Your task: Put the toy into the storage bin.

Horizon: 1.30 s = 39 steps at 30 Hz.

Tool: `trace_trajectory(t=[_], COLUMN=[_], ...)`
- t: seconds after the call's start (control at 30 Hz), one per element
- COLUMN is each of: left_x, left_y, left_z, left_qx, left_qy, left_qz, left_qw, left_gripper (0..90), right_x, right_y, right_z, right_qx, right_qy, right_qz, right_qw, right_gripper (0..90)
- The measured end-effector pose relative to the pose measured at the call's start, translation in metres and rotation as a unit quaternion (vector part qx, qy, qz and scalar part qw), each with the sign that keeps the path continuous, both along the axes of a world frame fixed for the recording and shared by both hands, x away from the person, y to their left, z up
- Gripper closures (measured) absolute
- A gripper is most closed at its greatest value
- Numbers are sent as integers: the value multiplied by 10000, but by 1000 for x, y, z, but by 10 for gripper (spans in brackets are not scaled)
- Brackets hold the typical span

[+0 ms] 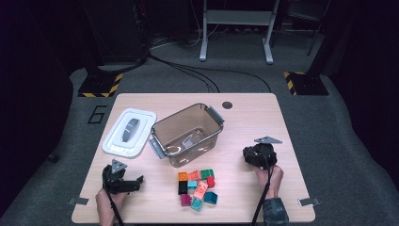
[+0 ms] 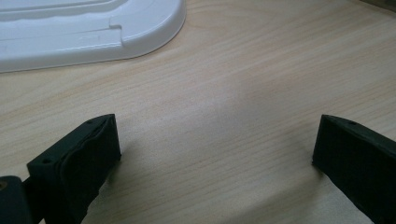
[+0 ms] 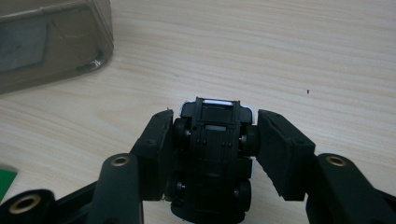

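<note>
In the right gripper view my right gripper (image 3: 212,122) is shut on a small black toy car (image 3: 212,158). The car is turned underside up, so its wheels and chassis show, and it hangs a little above the wooden table (image 3: 280,56). The high view has that gripper (image 1: 258,155) right of the clear bin (image 1: 186,134). My left gripper (image 2: 217,135) stands open over bare wood with nothing between its jaws. In the high view it (image 1: 136,181) rests near the table's front left, below the white lid (image 1: 128,132).
A cluster of several coloured blocks (image 1: 197,187) lies at the front middle of the table. The bin's wall (image 3: 51,42) is close at the right gripper's upper left, and a green block's corner (image 3: 5,181) shows at its lower left. The lid's edge (image 2: 93,32) lies just ahead of the left gripper.
</note>
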<state>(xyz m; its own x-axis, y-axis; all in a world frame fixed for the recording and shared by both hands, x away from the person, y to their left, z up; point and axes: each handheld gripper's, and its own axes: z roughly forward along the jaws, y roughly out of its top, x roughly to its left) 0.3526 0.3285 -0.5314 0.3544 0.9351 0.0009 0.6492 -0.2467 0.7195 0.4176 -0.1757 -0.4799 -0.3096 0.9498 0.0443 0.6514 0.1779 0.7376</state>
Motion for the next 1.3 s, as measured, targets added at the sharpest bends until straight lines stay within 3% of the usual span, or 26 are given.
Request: trace_trajectory(t=[0.53,1.3], left_x=[0,0], left_y=[0,0], left_z=[0,0], left_qx=[-1,-1], left_qy=[1,4], left_qz=[-1,-4], left_qw=[10000,10000], left_gripper=[6,6], right_x=[3,49], right_y=[9,28], right_z=[33,70], right_qx=[93,-110], right_qy=[-257,-464], right_qz=[210,399], right_qw=[9994,9981], right_gripper=[472,472])
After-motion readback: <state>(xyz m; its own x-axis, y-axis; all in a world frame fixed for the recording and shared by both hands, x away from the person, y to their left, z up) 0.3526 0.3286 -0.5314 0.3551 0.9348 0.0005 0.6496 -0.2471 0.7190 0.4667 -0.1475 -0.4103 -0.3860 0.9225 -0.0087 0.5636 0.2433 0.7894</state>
